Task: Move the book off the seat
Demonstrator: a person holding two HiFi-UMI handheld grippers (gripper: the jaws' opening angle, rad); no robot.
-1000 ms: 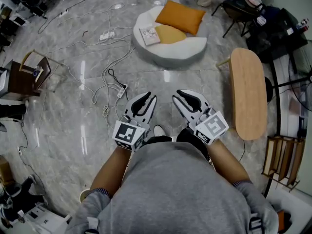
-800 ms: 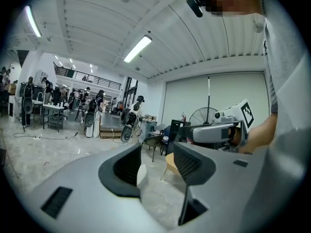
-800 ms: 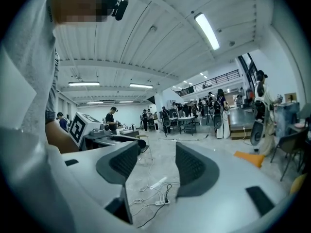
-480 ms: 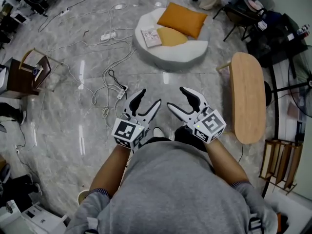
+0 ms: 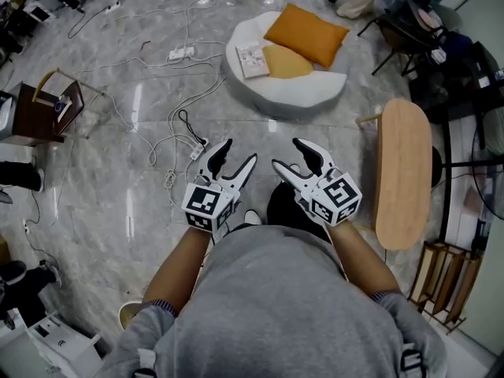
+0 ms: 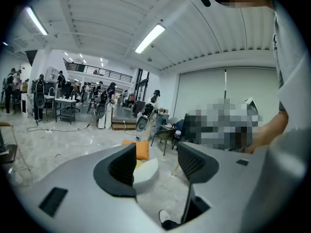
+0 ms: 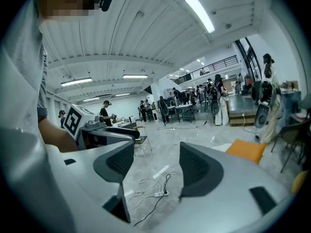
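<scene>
Left tool [image 5: 238, 153] and right tool [image 5: 289, 154] are hanging side by side over the grey marble floor [image 5: 102, 179], well apart from the white round seat [image 5: 315, 93]. White cables [image 5: 171, 179] are trailing across the floor on the left, and an oval light-wood desk [image 5: 403, 172] is standing on the right. Seat is carrying a small pale book [image 5: 252, 58] at its left edge, touching a yellow cushion [image 5: 287, 63], with an orange cushion [image 5: 309, 35] behind. Both tools' jaws have just been opening and are standing wide apart, gripping nothing.
</scene>
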